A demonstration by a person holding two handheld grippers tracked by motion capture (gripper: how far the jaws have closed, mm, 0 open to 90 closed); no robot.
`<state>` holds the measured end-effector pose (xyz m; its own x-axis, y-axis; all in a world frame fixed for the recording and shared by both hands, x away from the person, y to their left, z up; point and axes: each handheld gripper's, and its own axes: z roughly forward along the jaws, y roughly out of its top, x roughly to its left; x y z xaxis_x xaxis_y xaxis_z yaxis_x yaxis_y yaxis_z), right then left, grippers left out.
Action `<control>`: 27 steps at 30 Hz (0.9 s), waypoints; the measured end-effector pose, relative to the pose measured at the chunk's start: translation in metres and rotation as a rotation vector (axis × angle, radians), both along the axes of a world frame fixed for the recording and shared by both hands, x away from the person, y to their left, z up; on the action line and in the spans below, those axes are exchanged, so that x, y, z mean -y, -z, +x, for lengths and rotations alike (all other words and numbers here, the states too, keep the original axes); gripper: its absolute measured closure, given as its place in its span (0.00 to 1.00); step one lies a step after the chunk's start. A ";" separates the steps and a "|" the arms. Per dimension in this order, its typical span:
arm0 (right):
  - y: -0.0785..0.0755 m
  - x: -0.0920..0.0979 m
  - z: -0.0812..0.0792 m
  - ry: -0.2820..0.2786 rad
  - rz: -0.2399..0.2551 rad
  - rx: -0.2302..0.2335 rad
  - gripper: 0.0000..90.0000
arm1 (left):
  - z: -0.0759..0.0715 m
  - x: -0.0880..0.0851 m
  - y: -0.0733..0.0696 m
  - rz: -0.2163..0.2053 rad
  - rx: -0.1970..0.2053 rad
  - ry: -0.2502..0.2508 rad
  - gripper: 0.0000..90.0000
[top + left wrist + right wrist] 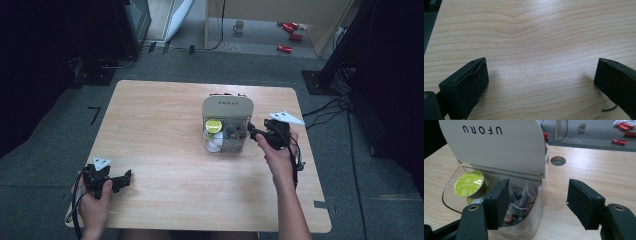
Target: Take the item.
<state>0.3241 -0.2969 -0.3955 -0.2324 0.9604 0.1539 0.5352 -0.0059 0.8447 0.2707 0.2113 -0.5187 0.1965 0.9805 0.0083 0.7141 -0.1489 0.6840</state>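
Risk first: my right gripper [256, 133] sits just beside the clear container [226, 135], at its right wall, w/ fingers [496, 203] apart and nothing clamped between them. In the right gripper view one finger overlaps the container's near wall and the other hangs over bare tabletop [165, 150], so if I close now I'd likely pinch the thin clear wall, not a packet, and drag or tip the whole box, since it looks light. The raised lid [496, 147], marked UFORU, stands upright on its hinge; a bump from my wrist could knock it shut on the fingers or shove the container back. The green-topped capsule [469, 183] leans on its side near the rim on the far side from me, and a jolt could roll it out. The tea-bag packets [520, 202] look slippery and loosely piled, so I may grab two or none. Left gripper [124, 180] rests near the tabletop's front-left corner, well apart from the container, fingers wide apart and empty, so no help steadying the box. Views: the high view gives me the layout, i.e. both hands, container near mid-tabletop, floor clutter behind. The right gripper view gives lid lettering, packet detail and a cable hole [558, 160] in the tabletop. The left gripper view adds wood grain between its two fingers.
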 end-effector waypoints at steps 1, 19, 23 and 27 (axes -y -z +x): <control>0.000 -0.002 0.002 -0.004 0.000 -0.001 0.39 | 0.000 0.000 0.000 0.001 0.000 0.000 0.00; 0.000 -0.014 0.044 -0.010 0.041 -0.009 0.39 | 0.000 0.000 0.000 0.002 -0.002 0.001 0.00; 0.000 -0.016 0.051 -0.019 0.045 -0.014 0.40 | 0.000 0.000 0.000 0.002 -0.002 0.001 0.00; -0.001 -0.018 0.056 -0.029 0.043 -0.007 0.39 | 0.000 0.000 0.000 0.003 -0.002 0.001 0.00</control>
<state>0.3803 -0.2788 -0.3946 -0.2587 0.9457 0.1968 0.5420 -0.0265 0.8400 0.2710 0.2114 -0.5186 0.1975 0.9802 0.0104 0.7153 -0.1514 0.6822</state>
